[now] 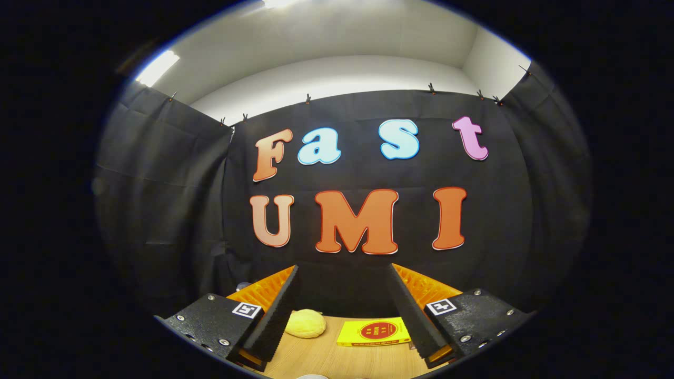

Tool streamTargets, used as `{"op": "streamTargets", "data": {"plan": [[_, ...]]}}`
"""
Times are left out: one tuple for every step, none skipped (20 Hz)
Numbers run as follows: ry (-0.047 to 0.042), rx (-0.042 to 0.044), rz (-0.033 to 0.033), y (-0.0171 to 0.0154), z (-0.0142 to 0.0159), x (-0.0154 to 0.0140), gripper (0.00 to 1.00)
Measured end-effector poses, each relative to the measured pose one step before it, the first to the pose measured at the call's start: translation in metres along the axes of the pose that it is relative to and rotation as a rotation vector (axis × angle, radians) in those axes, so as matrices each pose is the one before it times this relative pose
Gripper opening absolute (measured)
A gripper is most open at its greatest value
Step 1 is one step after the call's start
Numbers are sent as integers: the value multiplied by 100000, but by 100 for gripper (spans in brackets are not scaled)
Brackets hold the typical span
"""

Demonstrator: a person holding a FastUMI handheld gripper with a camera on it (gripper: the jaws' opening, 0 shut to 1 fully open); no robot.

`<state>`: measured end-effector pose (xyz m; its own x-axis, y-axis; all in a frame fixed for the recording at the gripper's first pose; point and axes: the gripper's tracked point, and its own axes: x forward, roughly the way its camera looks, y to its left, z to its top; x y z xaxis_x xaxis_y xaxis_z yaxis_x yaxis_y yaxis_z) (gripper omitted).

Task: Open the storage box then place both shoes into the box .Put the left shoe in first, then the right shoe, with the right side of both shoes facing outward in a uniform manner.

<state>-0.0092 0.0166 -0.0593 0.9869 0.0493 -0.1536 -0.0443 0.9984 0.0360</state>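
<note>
**Ana:** Black cloth closes off the booth at the back, with a pale wall and ceiling lights above it. Below, a wooden surface (316, 358) sits under the gripper (345, 310). What are the fingers doing?

**Ben:** They stand wide apart with nothing between them, aimed level at the cloth rather than down at the work.

**Ana:** And the storage box and the shoes?

**Ben:** I can't place them from here. Between the fingers, on the surface, lie a soft yellow lump (305, 323) near the left finger and a flat yellow packet (374, 332) with a red round mark near the right one. Neither looks like a box or a shoe. A small pale rim (311, 376) peeks in at the near edge; I can't tell what it is.

**Ana:** So the step in hand?

**Ben:** I'd judge the task hasn't started, so opening the box comes first. Tilt the gripper downward and sweep until the box comes in sight. Keep the fingers spread, approach the lid squarely, and catch its edge rather than its flat top.

**Ana:** Anything to watch?

**Ben:** Steer clear of the lump and the packet, and move slowly while searching.
</note>
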Motion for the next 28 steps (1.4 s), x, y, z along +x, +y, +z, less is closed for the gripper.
{"op": "streamTargets", "data": {"plan": [[3208,1609,1623,510,-1064,42,98],[3546,1588,1505,507,-1128,39,98],[3910,1557,1390,444,-1250,50,98],[3761,1449,1665,517,-1251,151,98],[4052,1495,1589,608,-1283,208,98],[4231,1542,2049,632,-1419,142,98],[4250,1831,1898,621,-1482,230,98],[4473,2484,1317,521,-1494,184,98],[4538,2584,1459,499,-1797,342,97],[4667,2271,2046,699,-1702,307,97],[4486,1967,1550,615,-1767,368,97],[3811,1837,1578,555,-1365,259,96],[3379,1680,1381,427,-1104,325,96],[3216,1808,1359,396,-1085,366,96],[2974,1806,1517,304,-998,349,96],[2763,1758,1232,297,-889,404,96],[2732,1756,1203,231,-797,525,96],[2895,1946,1245,283,-932,362,96],[2597,2002,1360,326,-770,482,96],[2523,2000,1259,307,-718,423,96],[2273,1829,1266,228,-724,458,96],[2612,1725,1514,217,-670,520,96],[2656,1674,1829,218,-709,460,96],[2777,1662,2021,368,-903,313,96],[3081,1475,1816,361,-827,464,96],[3224,1331,1866,416,-934,767,96],[2997,1680,1902,350,-819,1008,96],[2697,1983,1341,236,-749,716,96]]}}
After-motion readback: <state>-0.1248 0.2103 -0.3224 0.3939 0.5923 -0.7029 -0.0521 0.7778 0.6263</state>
